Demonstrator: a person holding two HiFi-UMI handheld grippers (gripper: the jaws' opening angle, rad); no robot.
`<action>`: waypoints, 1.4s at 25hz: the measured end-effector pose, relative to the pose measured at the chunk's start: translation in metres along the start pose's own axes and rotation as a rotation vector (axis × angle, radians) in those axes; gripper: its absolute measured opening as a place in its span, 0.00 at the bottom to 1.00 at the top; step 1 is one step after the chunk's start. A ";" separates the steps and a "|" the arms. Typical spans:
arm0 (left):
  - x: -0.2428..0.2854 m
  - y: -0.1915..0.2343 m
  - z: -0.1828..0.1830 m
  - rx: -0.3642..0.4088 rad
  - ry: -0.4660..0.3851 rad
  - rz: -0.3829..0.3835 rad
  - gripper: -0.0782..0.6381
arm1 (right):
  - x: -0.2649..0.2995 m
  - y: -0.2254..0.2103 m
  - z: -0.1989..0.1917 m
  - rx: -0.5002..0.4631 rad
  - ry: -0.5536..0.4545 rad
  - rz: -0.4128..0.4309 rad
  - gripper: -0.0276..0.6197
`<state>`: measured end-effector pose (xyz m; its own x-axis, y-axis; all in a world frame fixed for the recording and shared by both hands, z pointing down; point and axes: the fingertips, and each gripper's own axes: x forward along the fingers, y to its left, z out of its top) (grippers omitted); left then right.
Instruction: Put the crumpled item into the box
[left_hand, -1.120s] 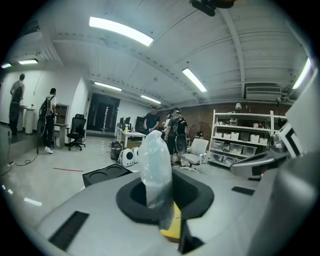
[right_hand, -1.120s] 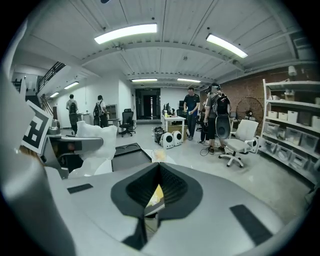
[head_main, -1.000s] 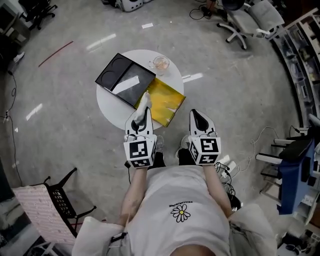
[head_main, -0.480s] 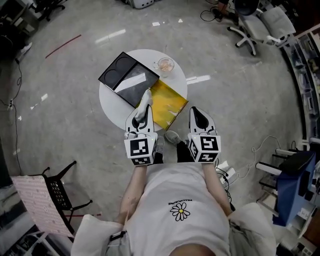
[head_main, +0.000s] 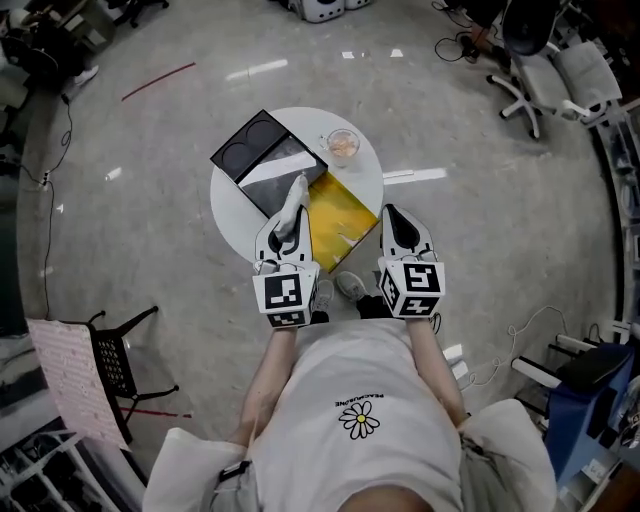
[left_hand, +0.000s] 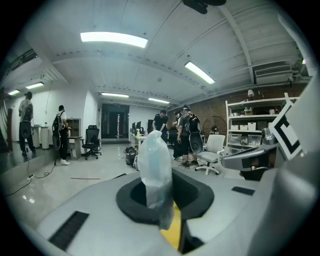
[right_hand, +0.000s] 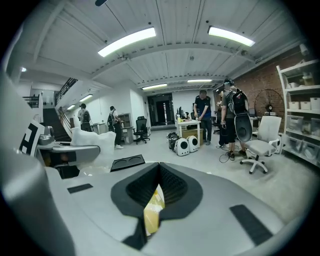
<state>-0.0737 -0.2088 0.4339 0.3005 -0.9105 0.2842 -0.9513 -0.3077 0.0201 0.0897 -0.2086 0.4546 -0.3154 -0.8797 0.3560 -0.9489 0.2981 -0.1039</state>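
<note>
A crumpled whitish plastic item (head_main: 294, 198) sticks out of my left gripper (head_main: 287, 230), which is shut on it above the near edge of the round white table (head_main: 232, 205). In the left gripper view the translucent item (left_hand: 154, 167) stands upright between the jaws of that gripper (left_hand: 161, 202). An open black box (head_main: 266, 162) with a pale sheet inside lies on the table, a yellow box (head_main: 340, 208) beside it. My right gripper (head_main: 394, 218) is shut and holds nothing, hovering by the yellow box's near corner; yellow (right_hand: 153, 210) shows through its jaw gap.
A small glass bowl (head_main: 343, 145) sits at the table's far right edge. A black frame chair (head_main: 120, 365) stands on the floor at the left, and white office chairs (head_main: 560, 70) at the upper right. Several people (right_hand: 220, 117) stand far off by desks.
The head view has shifted, so the table sits a little more to the right and lower. Both grippers keep their pose, and the crumpled item stays in the left one.
</note>
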 end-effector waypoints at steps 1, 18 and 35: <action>0.000 0.000 0.001 -0.001 0.000 0.007 0.17 | 0.002 0.000 0.002 -0.002 0.000 0.009 0.05; -0.005 0.005 -0.009 0.099 0.046 0.066 0.17 | 0.010 0.005 -0.004 -0.010 0.018 0.065 0.05; 0.065 0.003 -0.097 0.671 0.397 -0.099 0.16 | -0.008 -0.018 -0.024 0.030 0.061 -0.025 0.05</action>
<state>-0.0635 -0.2415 0.5456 0.2145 -0.7422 0.6349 -0.6385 -0.5985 -0.4839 0.1094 -0.1981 0.4763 -0.2909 -0.8623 0.4145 -0.9567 0.2645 -0.1213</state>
